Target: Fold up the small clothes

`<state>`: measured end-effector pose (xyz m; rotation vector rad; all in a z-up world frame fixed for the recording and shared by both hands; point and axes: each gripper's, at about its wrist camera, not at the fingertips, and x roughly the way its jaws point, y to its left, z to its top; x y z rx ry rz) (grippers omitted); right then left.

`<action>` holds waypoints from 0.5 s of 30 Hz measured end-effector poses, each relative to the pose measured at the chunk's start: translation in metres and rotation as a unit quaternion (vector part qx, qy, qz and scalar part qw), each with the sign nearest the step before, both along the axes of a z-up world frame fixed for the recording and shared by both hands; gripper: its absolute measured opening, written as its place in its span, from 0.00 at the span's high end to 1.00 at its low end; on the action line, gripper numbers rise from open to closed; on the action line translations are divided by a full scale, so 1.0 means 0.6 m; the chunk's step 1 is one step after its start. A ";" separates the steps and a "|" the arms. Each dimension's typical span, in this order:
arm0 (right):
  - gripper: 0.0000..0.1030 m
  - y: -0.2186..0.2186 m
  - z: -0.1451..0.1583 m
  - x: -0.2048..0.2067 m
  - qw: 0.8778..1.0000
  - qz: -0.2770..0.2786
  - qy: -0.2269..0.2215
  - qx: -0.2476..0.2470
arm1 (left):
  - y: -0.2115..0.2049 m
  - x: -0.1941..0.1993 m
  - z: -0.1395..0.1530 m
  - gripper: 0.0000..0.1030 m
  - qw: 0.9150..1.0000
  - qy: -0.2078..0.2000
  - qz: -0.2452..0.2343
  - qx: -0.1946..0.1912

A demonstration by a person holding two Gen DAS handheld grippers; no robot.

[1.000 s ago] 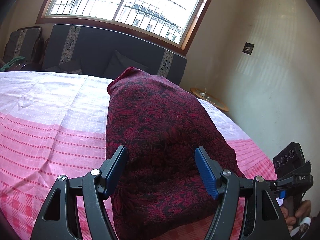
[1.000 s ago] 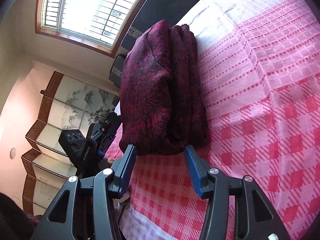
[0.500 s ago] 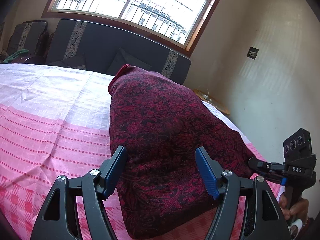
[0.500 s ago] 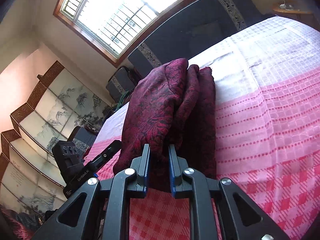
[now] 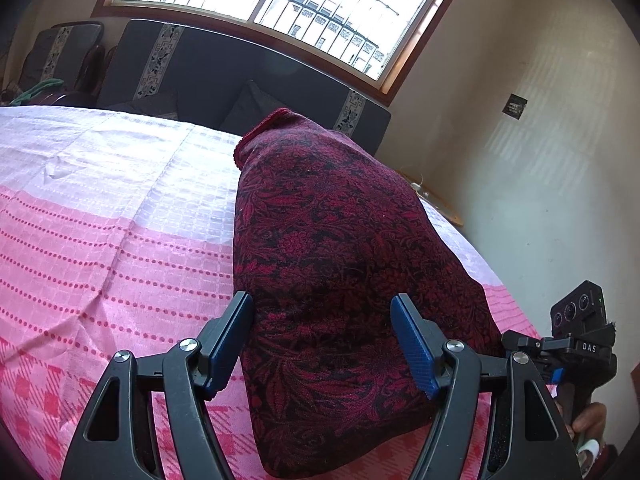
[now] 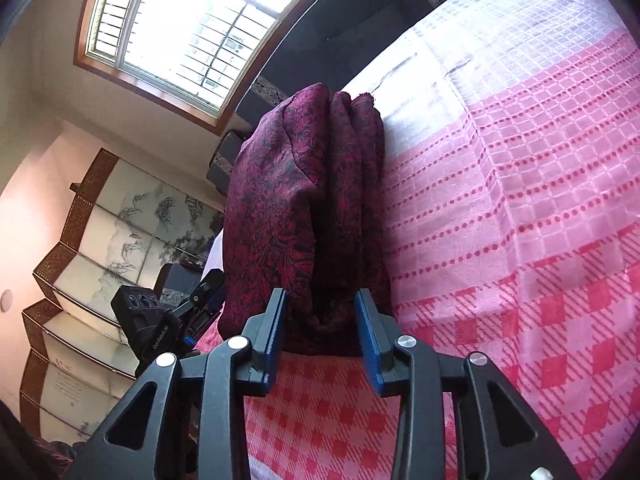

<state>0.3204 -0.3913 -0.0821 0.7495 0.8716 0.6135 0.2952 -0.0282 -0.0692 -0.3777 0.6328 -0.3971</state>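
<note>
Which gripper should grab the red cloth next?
Probably the right gripper: its opening jaws sit at the end of the folded red cloth, layers between the pads. The left gripper stands wide open over the cloth's broad top, too wide to pinch.

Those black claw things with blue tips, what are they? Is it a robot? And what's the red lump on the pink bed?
No robot. A person holds two grabbing tools, each with a camera looking along its fingers, so there are two pictures. One shows the left gripper, open. The other shows the right gripper, its fingers opening at the cloth's near edge. Nothing is gripped. The lump is a dark red flowered cloth, folded into a thick bundle, lying on a pink checked bedsheet. Part of a hand shows holding the right tool.
</note>
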 end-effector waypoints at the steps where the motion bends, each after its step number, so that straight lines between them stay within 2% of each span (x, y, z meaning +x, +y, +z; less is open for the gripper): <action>1: 0.63 -0.002 0.001 0.005 1.000 0.002 0.000 -0.003 | 0.000 0.000 0.000 0.31 1.000 -0.001 0.000 0.001; 3: 0.63 0.003 0.002 0.014 1.000 0.006 0.003 -0.010 | -0.001 0.001 0.000 0.31 1.000 0.000 0.000 0.001; 6: 0.84 0.024 -0.010 0.016 0.998 0.012 0.018 -0.065 | -0.002 0.003 0.000 0.31 1.000 0.002 -0.001 0.002; 7: 0.86 0.027 -0.019 0.013 0.997 0.012 0.024 -0.066 | -0.003 0.006 0.000 0.31 1.000 0.003 -0.001 0.003; 11: 0.87 0.021 -0.023 0.007 0.998 0.012 0.023 -0.058 | -0.003 0.009 -0.001 0.31 1.000 0.003 -0.003 0.003; 15: 0.79 0.010 -0.004 0.015 0.998 0.005 0.014 -0.056 | -0.003 0.009 -0.002 0.31 1.000 0.004 -0.004 0.004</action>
